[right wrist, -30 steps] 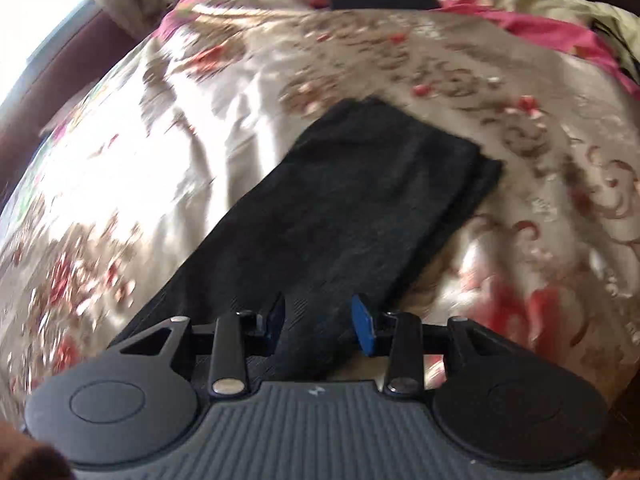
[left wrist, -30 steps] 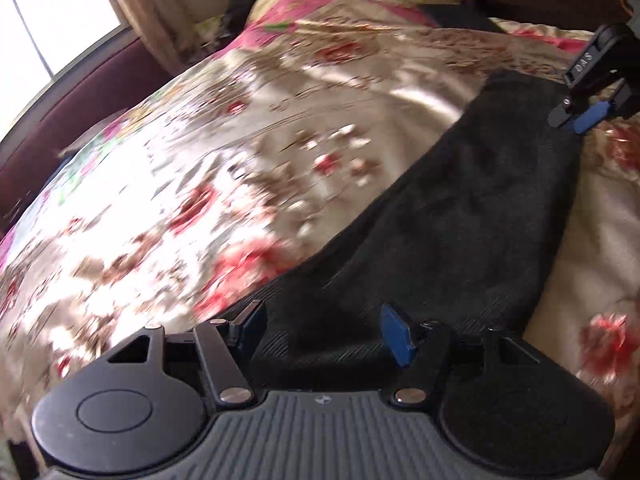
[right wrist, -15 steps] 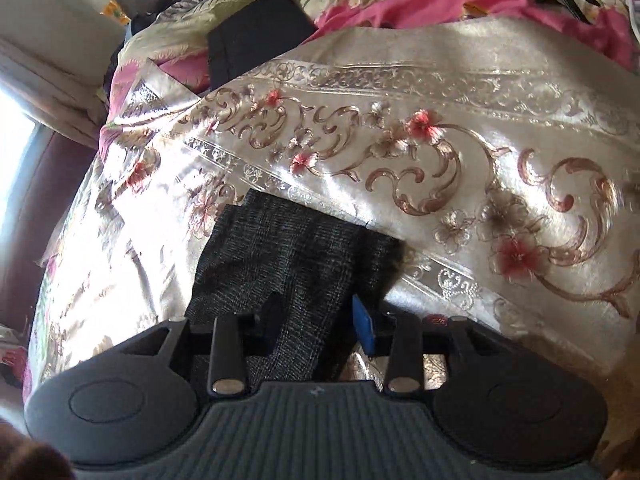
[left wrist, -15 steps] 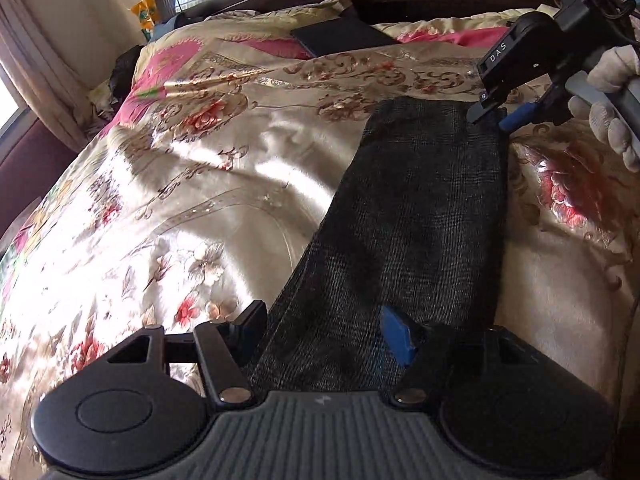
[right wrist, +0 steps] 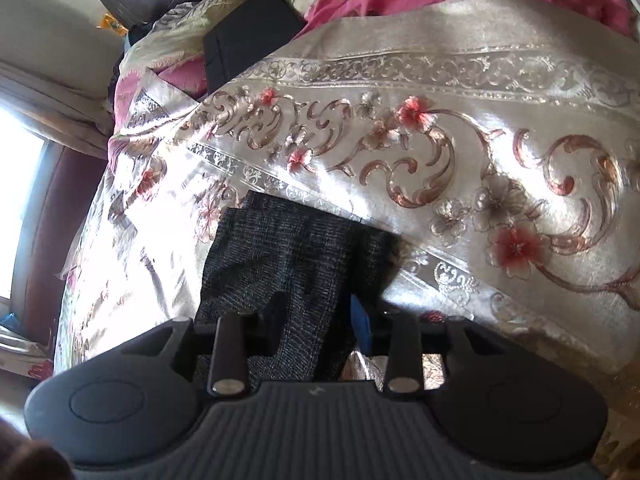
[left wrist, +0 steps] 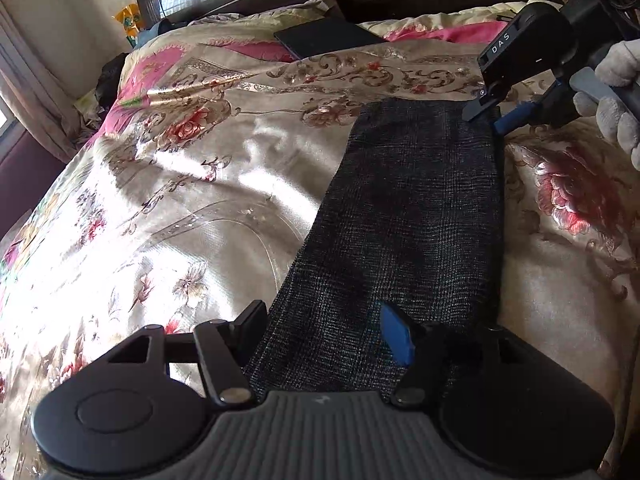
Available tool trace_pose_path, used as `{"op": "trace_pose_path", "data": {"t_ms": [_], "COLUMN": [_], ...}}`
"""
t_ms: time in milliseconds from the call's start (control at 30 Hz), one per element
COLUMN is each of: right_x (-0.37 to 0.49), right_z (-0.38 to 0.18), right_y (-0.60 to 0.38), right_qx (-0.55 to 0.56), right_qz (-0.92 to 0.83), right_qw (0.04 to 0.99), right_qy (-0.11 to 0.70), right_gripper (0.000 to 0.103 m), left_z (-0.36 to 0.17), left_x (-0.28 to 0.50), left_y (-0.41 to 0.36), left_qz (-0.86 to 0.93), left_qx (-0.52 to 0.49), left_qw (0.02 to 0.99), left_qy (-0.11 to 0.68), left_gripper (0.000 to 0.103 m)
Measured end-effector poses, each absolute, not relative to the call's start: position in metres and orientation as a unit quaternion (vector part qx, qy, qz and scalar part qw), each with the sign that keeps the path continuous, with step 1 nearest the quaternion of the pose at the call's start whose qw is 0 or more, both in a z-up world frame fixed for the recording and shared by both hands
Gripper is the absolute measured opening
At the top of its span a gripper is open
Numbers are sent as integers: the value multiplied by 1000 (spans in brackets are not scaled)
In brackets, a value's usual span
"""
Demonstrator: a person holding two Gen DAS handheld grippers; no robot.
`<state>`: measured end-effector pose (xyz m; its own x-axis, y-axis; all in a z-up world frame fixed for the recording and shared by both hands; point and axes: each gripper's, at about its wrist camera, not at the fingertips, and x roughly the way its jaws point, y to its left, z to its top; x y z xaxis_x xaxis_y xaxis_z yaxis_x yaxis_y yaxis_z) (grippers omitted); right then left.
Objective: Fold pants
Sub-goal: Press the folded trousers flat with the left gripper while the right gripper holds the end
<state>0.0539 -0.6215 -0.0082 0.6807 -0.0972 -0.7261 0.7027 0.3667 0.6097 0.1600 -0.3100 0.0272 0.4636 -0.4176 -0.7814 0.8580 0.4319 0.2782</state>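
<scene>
On the bed (left wrist: 192, 208), each tool, left tool (left wrist: 324, 332) and right tool (right wrist: 316, 312), apparently straddles, jaws apart, an opposite end of the pants (left wrist: 404, 220), ready for folding.

White letters "DAS" stand on the right hand-held gripper (left wrist: 494, 114); nothing else seems legible.

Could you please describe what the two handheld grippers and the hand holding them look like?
Each gripper, left gripper and right gripper, has a ribbed grey body flanked by round black discs, black linkage arms with silver pins, and black fingers with blue pads. Seen from the left wrist, the right gripper's black housing bears white "DAS" lettering, held by a pale-gloved hand.
</scene>
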Motion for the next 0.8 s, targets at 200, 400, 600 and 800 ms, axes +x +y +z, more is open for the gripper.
{"op": "trace_pose_path", "data": {"t_ms": [200,400,600,800], "right_x": [61,33,20,44], "right_z": [-7,10,-19,-5], "right_y": [-627,-621,-621,-628], "right_qx": [506,513,532,484], "right_qz": [-261,-269,-295,-269], "right_qw": [771,776,753,782], "right_qy": [284,248,251,288], "right_gripper": [8,6,6,13], "left_z": [27,27,16,7], "left_x": [153,153,152,151], "left_y": [-315,-318,-329,-334], "left_qz": [-415,-423,-432,-433], "left_qx": [350,347,347,353], "left_qw": [779,779,774,772], "left_qy": [313,305,306,302], "left_gripper": [77,77,77,77]}}
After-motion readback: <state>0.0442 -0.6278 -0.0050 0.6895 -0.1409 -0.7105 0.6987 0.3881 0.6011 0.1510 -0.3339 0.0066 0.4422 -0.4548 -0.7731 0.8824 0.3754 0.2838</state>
